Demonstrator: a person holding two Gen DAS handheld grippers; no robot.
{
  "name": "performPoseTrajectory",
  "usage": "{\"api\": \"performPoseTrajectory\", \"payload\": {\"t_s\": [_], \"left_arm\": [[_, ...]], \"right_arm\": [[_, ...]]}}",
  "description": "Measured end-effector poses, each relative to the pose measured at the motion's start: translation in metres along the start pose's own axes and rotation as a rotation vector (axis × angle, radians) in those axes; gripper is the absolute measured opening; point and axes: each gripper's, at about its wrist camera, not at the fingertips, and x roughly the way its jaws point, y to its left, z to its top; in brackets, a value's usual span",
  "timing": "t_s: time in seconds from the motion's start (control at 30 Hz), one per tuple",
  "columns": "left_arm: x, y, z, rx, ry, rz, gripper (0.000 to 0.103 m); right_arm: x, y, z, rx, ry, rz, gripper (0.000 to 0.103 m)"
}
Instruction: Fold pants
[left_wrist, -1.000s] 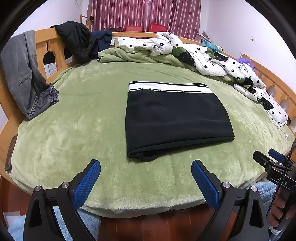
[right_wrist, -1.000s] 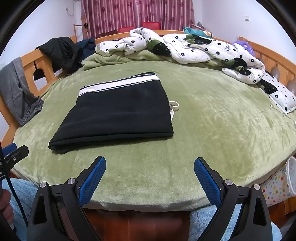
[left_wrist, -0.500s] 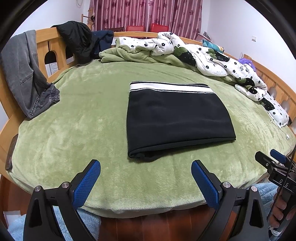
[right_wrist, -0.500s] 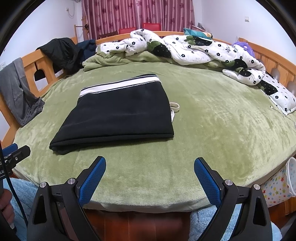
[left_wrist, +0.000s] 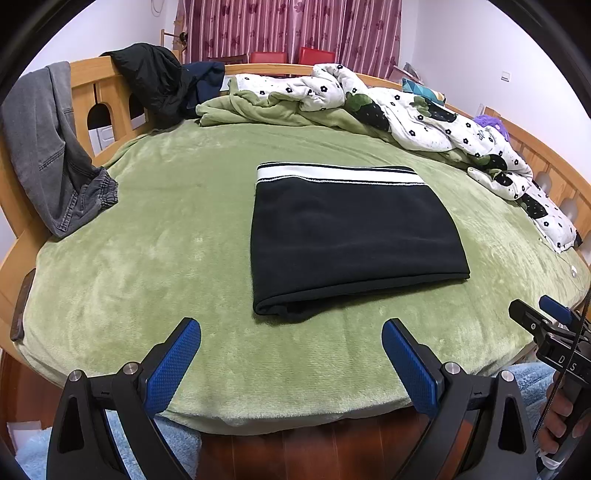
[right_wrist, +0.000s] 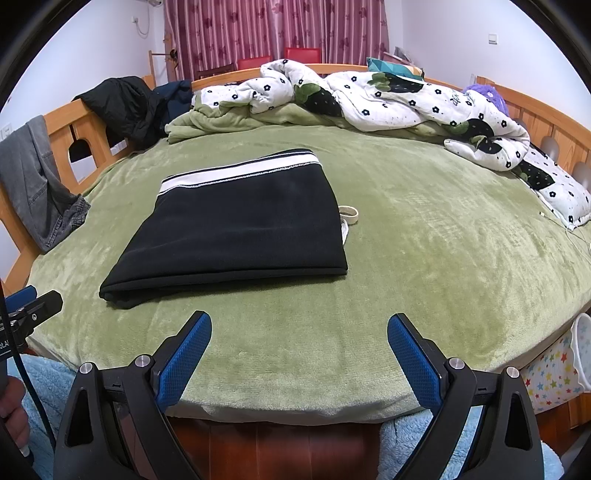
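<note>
Pants (left_wrist: 351, 236) folded, flat black rectangle (white-striped waistband) on plush green blanket (left_wrist: 147, 266); both hand-held grippers (left_wrist: 291, 354) (right_wrist: 299, 350) spread apart, empty.

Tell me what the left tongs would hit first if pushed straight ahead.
Probably the near folded edge of the black pants, lying ahead of the open left tongs on the green blanket. If angled low, they would brush the blanket first; depth is unclear.

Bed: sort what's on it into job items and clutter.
Job: black pants, folded on the green blanket; left gripper and right gripper, both open.

Clutter: grey jeans, black jacket, floral quilt.
</note>
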Motion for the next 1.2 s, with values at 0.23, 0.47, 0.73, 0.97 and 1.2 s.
{"api": "performPoseTrajectory", "payload": {"t_s": [0.23, 0.47, 0.73, 0.97, 1.2], "left_arm": [[-0.001, -0.003, 0.000, -0.001, 0.001, -0.002, 0.099], [0.001, 0.002, 0.001, -0.003, 0.003, -0.012, 0.099], [0.002, 0.005, 0.003, 0.006, -0.001, -0.019, 0.099], [0.001, 0.008, 0.005, 0.014, -0.004, -0.028, 0.099], [-0.001, 0.012, 0.006, 0.013, -0.009, -0.039, 0.099]], "right_arm": [[-0.002, 0.001, 0.002, 0.005, 0.000, 0.001, 0.095], [-0.003, 0.002, 0.004, 0.025, 0.002, 0.002, 0.095], [-0.002, 0.002, 0.004, 0.026, -0.001, -0.005, 0.095], [0.000, 0.002, 0.003, 0.022, -0.001, -0.008, 0.095], [0.001, 0.003, 0.002, 0.018, 0.001, -0.009, 0.095]]}}
